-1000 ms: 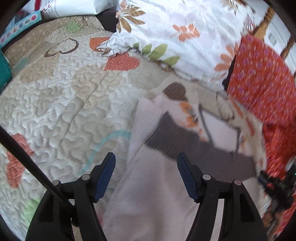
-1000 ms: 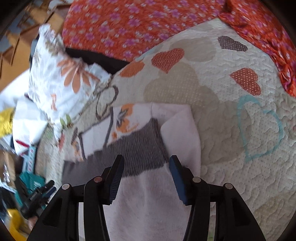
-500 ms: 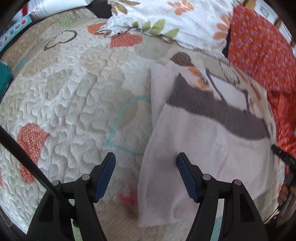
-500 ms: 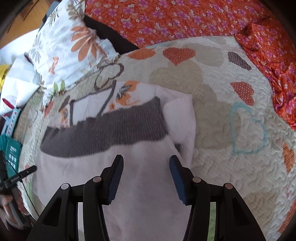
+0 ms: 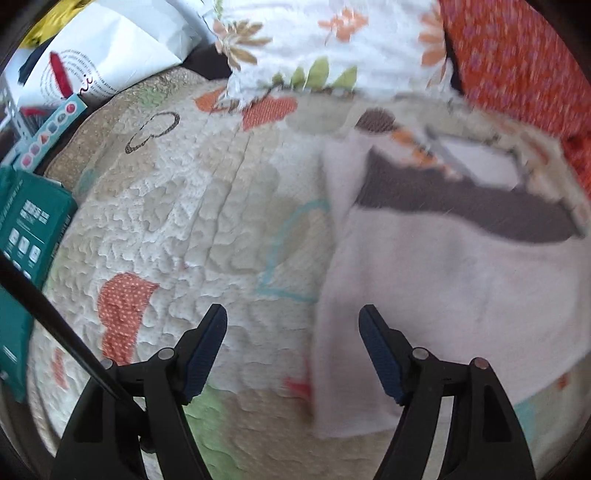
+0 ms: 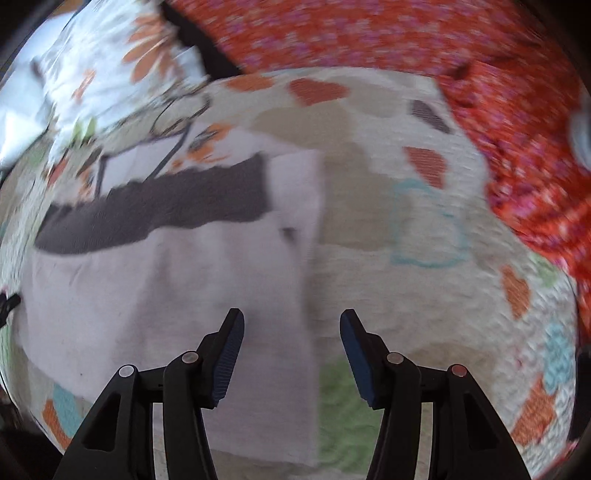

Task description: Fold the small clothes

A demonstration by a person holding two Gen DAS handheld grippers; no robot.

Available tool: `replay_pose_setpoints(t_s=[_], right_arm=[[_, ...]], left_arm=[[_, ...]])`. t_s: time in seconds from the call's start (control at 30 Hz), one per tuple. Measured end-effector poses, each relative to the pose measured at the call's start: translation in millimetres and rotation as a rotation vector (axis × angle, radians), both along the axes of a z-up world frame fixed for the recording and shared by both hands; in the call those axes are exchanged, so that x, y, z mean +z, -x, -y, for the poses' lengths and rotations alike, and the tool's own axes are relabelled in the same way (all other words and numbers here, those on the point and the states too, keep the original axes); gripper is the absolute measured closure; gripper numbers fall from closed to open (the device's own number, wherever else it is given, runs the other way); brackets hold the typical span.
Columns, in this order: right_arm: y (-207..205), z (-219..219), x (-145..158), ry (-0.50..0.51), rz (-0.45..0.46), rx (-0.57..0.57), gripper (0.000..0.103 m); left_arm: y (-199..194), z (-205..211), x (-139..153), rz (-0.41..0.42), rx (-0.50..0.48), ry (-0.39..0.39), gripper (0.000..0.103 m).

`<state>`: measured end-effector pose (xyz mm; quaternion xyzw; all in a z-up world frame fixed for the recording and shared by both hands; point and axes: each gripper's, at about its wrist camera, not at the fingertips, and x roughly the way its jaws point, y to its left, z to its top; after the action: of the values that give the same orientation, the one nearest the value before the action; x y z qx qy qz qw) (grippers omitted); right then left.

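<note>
Two grippers hover over a quilt (image 5: 177, 221), both blurred. Left gripper (image 5: 291, 347) has jaws spread, just been opening further, nothing pinched; the pale garment (image 5: 424, 288) lies flat on the quilt with its left edge between the fingers. Right gripper (image 6: 291, 350) has jaws apart, nothing clamped, garment's right edge below them. Garment has a dark grey band (image 6: 155, 210). Floral pillow (image 5: 332, 40) behind, orange cloth (image 6: 369, 33) at the far side.

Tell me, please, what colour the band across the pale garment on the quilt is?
Dark grey-brown, running across the pale garment as a band; the left wrist view shows it best.
</note>
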<state>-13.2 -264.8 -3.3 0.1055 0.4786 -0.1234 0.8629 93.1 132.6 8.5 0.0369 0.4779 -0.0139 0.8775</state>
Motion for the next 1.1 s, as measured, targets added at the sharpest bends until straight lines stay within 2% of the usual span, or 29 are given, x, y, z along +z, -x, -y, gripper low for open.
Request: replay_pose_setpoints(t_s=[0.13, 0.27, 0.5, 0.6, 0.7, 0.83, 1.0, 1.1], right_arm=[[19, 18, 12, -0.108, 0.062, -0.063, 0.043], [34, 8, 22, -0.129, 0.117, -0.060, 0.041], [54, -19, 30, -0.165, 0.209, -0.038, 0.040], [64, -32, 36, -0.152, 0.258, -0.023, 0.039], [73, -47, 37, -0.136, 0.285, -0.007, 0.038], [79, -69, 39, -0.072, 0.272, 0.029, 0.038], [81, -99, 60, -0.062, 0.292, 0.102, 0.038], [76, -116, 77, -0.038, 0.326, 0.144, 0.033]], left_arm=[[15, 10, 27, 0.116, 0.018, 0.062, 0.029], [36, 24, 51, 0.230, 0.021, 0.082, 0.029], [88, 35, 83, 0.483, 0.082, 0.110, 0.004], [103, 37, 94, 0.567, 0.077, 0.101, 0.000], [109, 39, 102, 0.576, 0.051, 0.090, 0.000], [109, 41, 102, 0.509, 0.035, 0.097, 0.000], [101, 32, 97, 0.430, 0.030, 0.206, 0.000], [82, 23, 100, 0.388, 0.041, 0.235, 0.000]])
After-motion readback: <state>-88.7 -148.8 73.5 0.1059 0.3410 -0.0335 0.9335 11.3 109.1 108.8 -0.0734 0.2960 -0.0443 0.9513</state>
